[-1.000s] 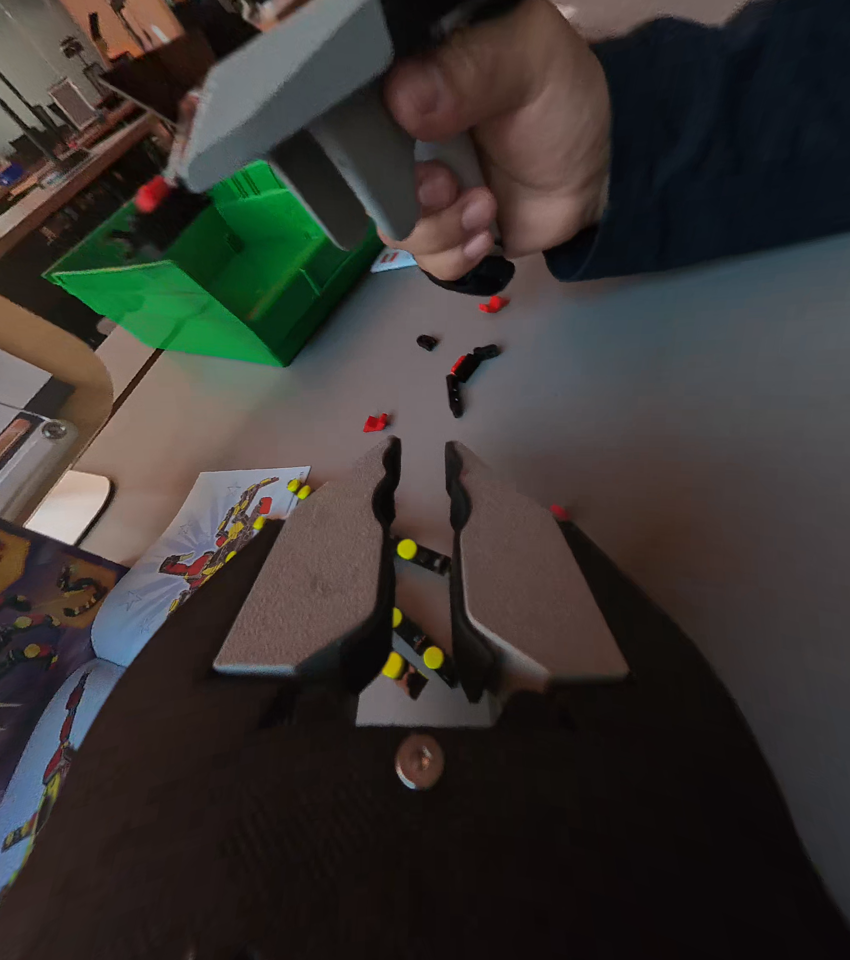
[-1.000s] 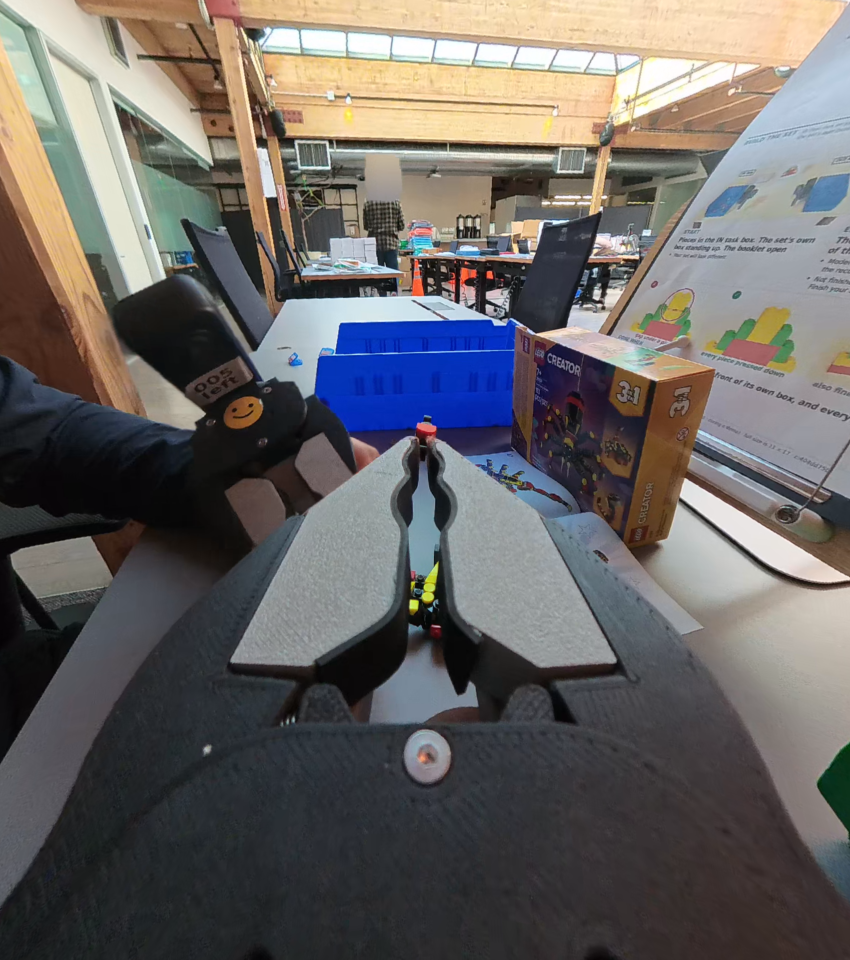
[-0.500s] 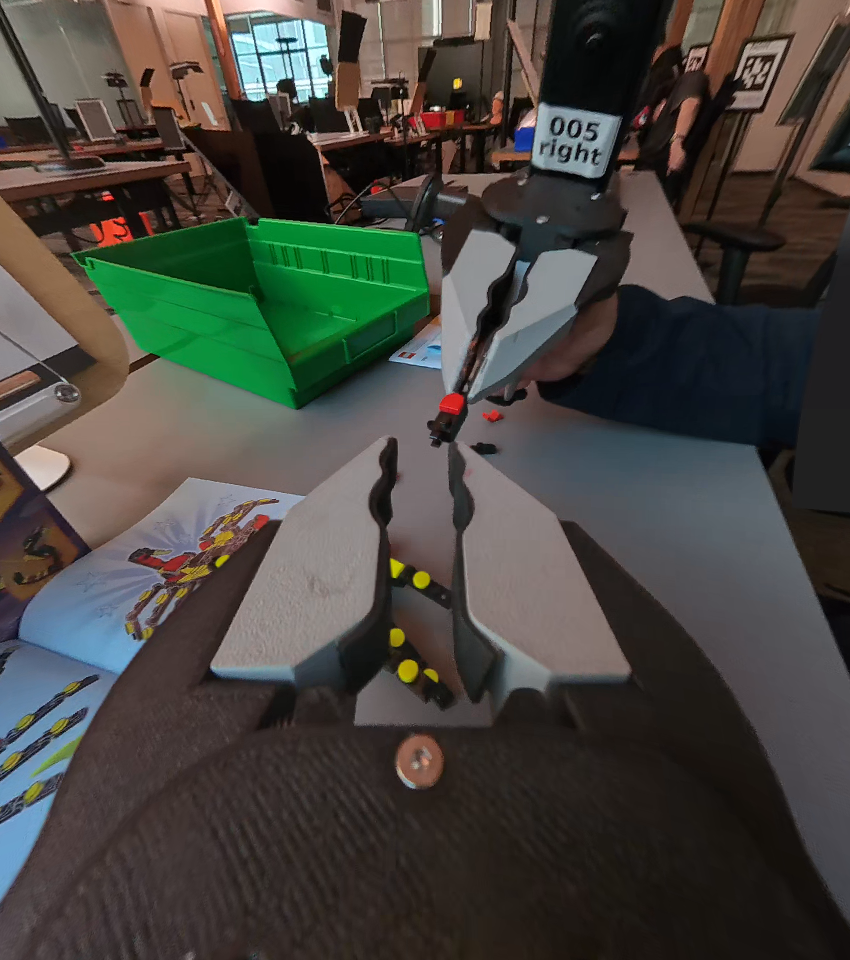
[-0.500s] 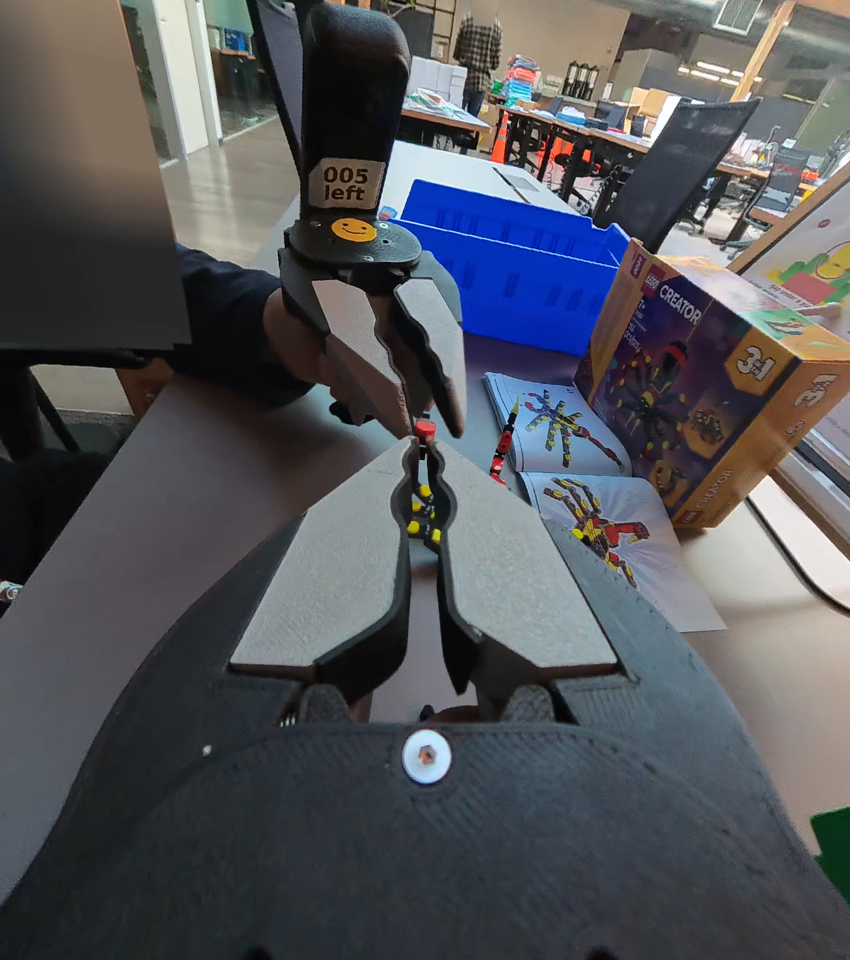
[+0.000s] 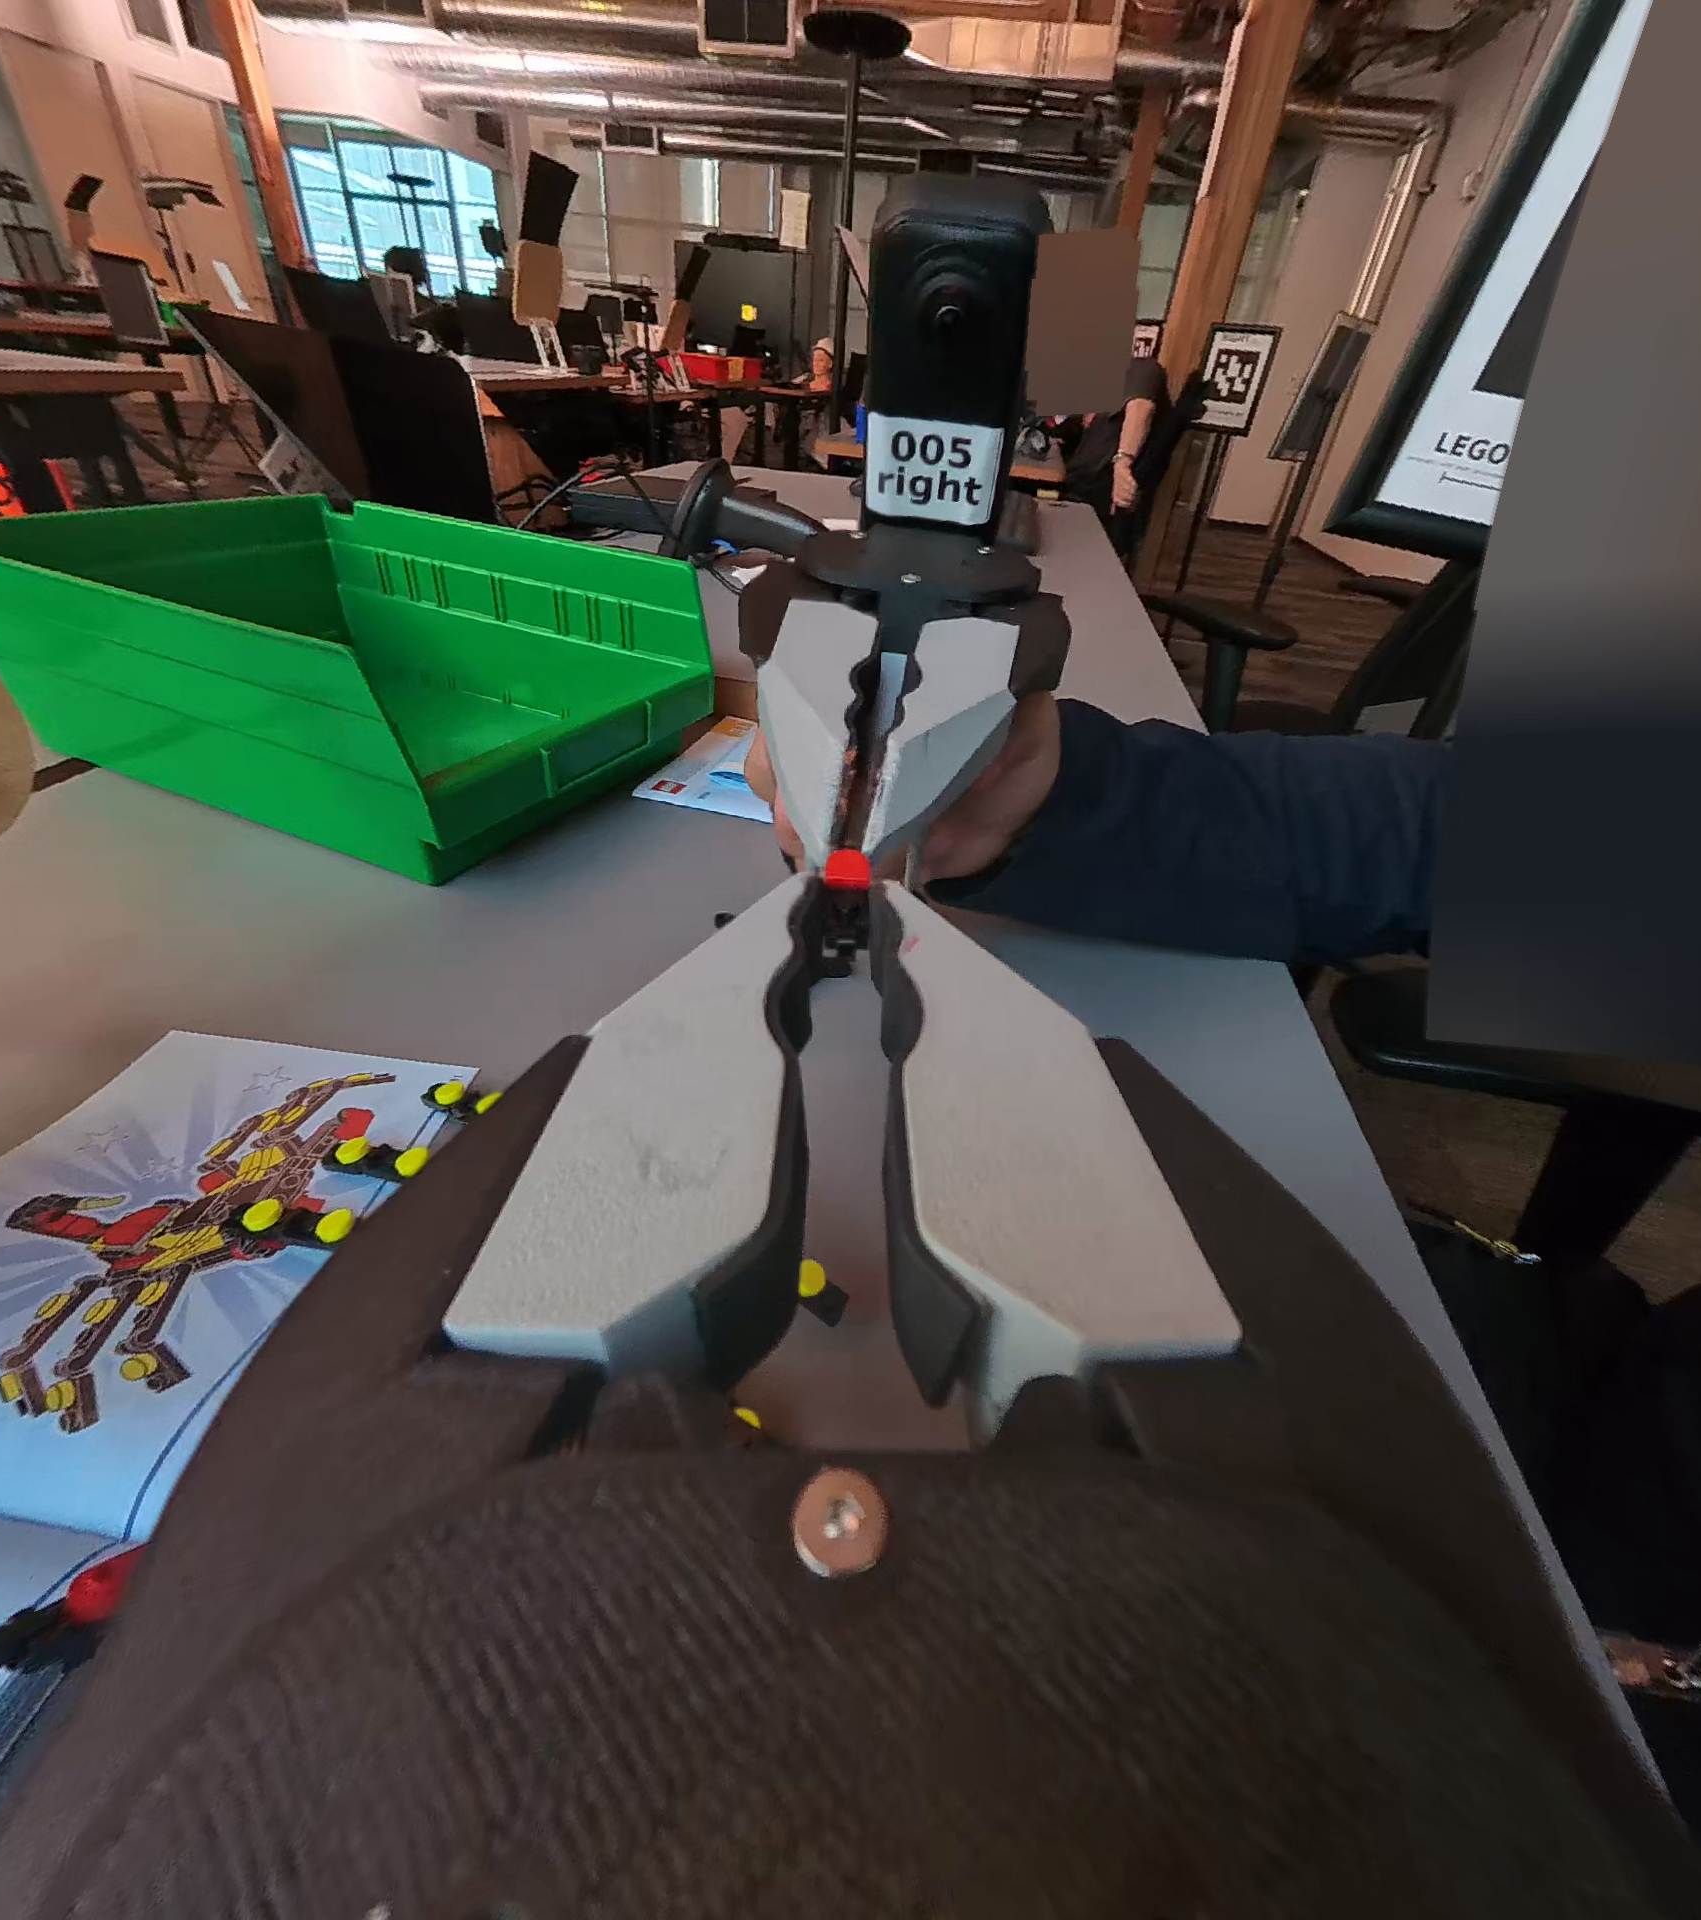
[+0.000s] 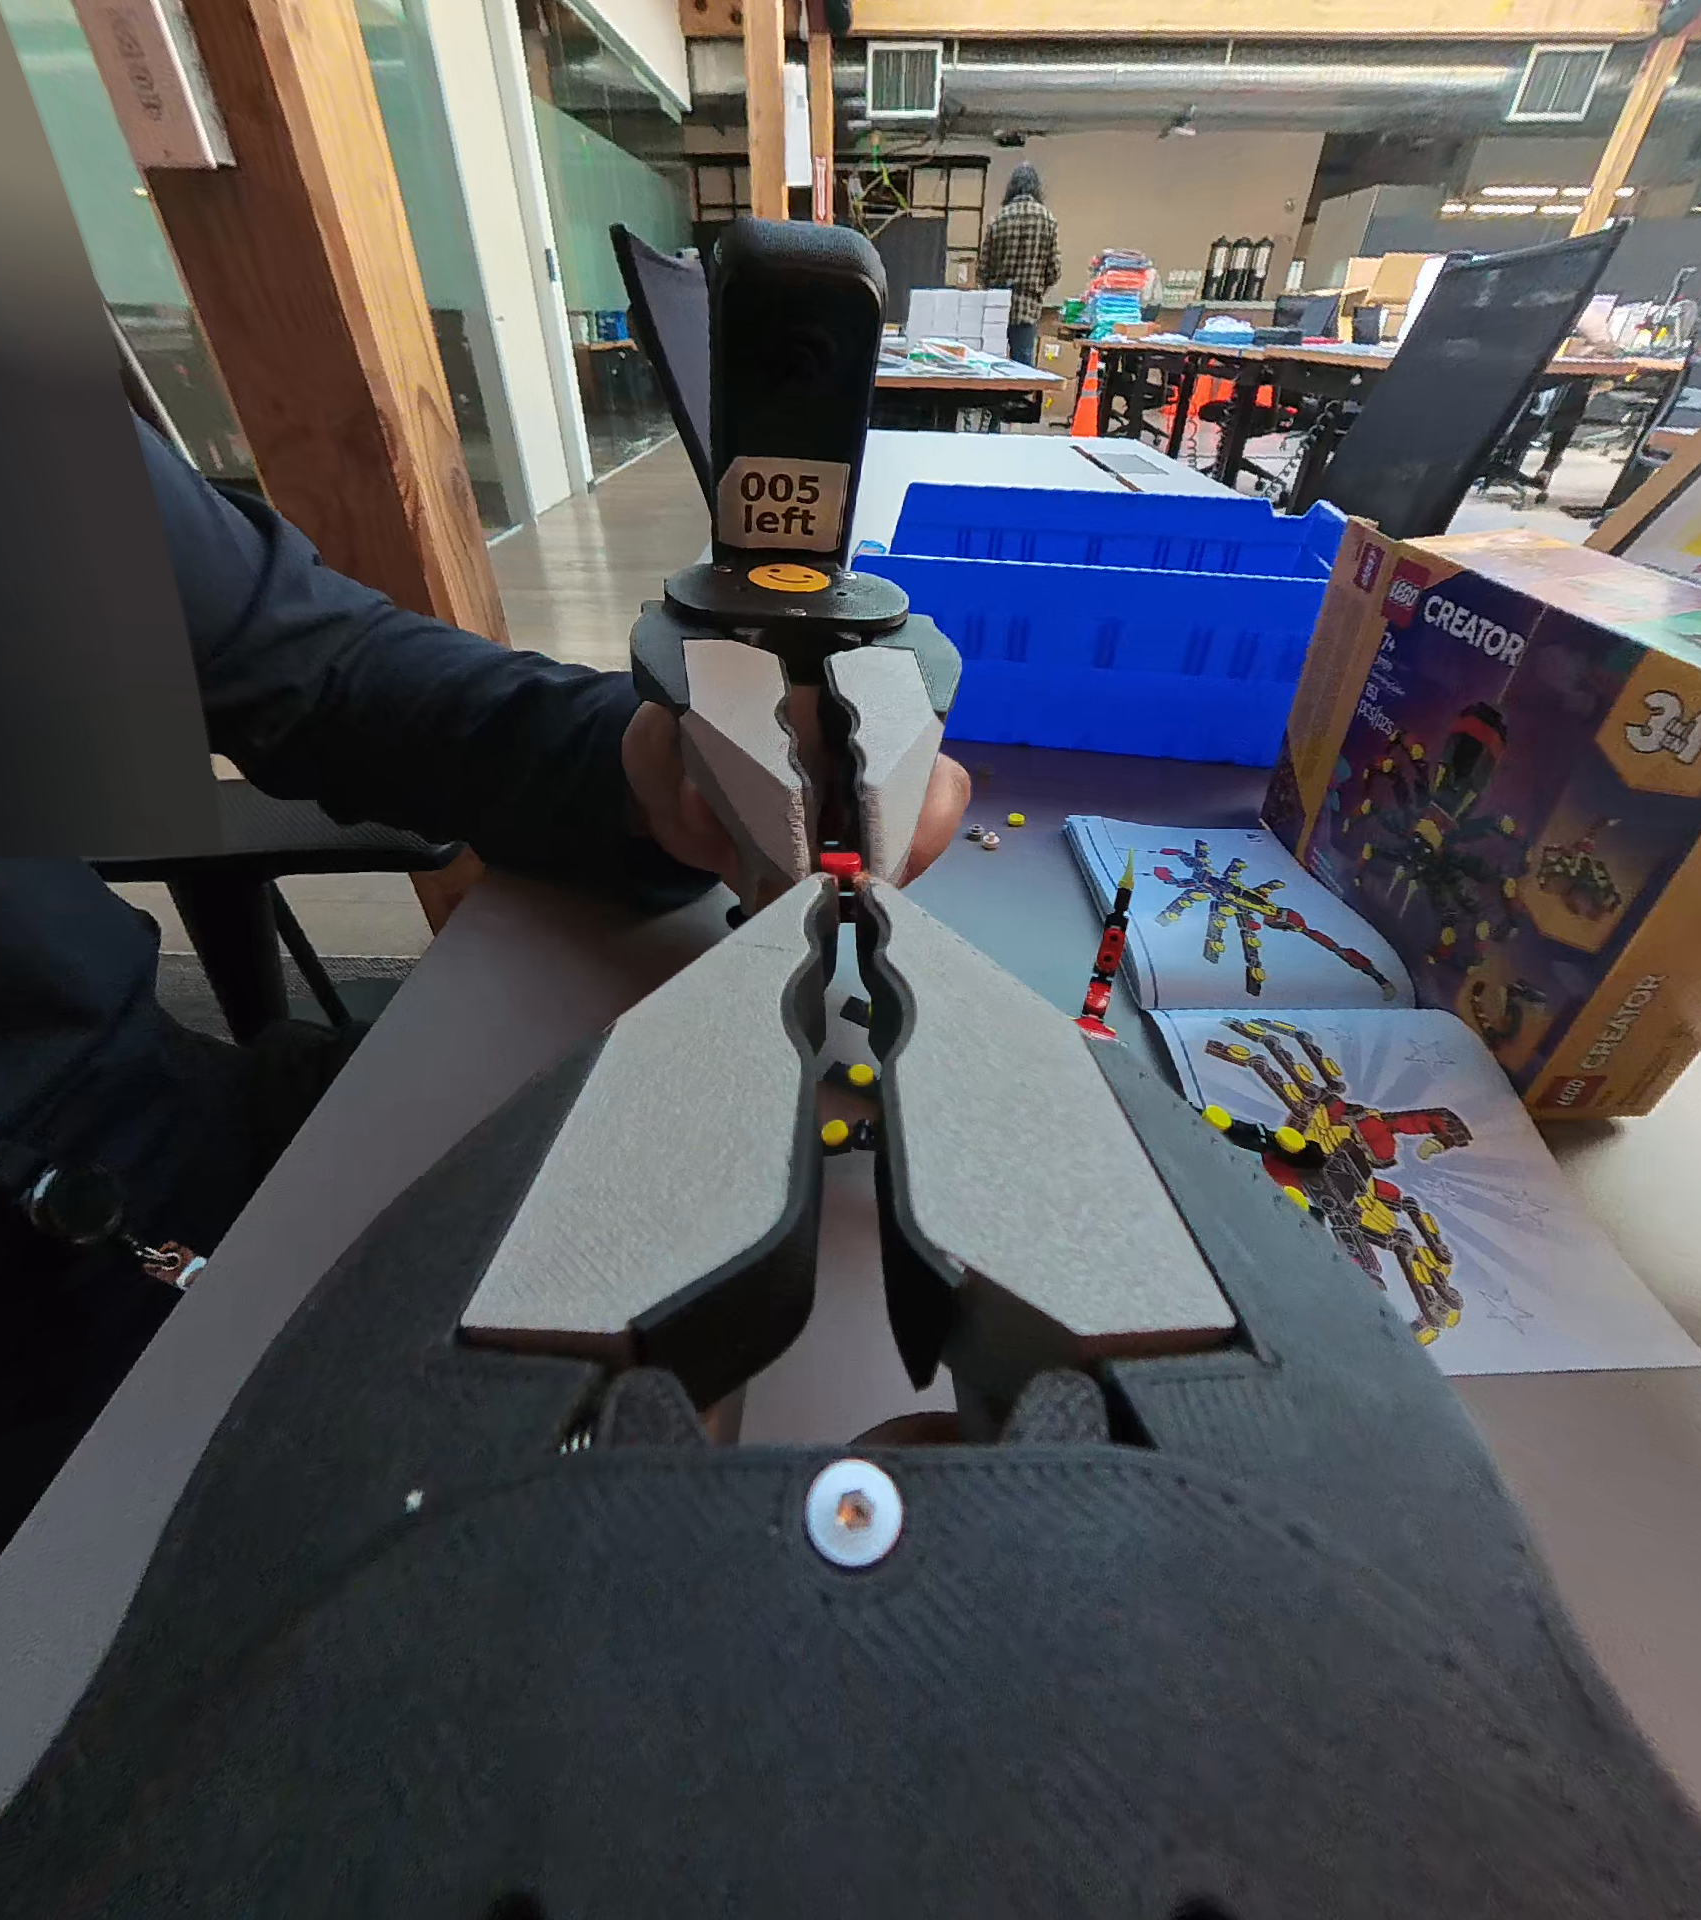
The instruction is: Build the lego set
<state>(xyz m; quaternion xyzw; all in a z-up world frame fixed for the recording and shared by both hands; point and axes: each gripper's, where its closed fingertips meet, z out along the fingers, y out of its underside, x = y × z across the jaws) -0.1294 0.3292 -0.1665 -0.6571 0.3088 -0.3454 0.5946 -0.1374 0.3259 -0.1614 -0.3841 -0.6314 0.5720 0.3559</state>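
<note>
**Two grippers, tip to tip at frame centre**

We log the left gripper (image 5: 844, 914) and right gripper (image 6: 846, 896) meeting mid-frame, both clenched on one small red-and-black lego piece (image 5: 845, 869). Green bin (image 5: 326, 665) upper left; instruction booklet (image 5: 150, 1247) lower left; lego box (image 6: 1552, 810) at right.

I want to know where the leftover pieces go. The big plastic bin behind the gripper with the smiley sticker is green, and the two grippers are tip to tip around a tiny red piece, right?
Almost. The big plastic bin behind the smiley-sticker left gripper is blue, not green, as the right wrist view shows. The rest holds: it meets the right gripper tip to tip around the tiny red piece.
</note>
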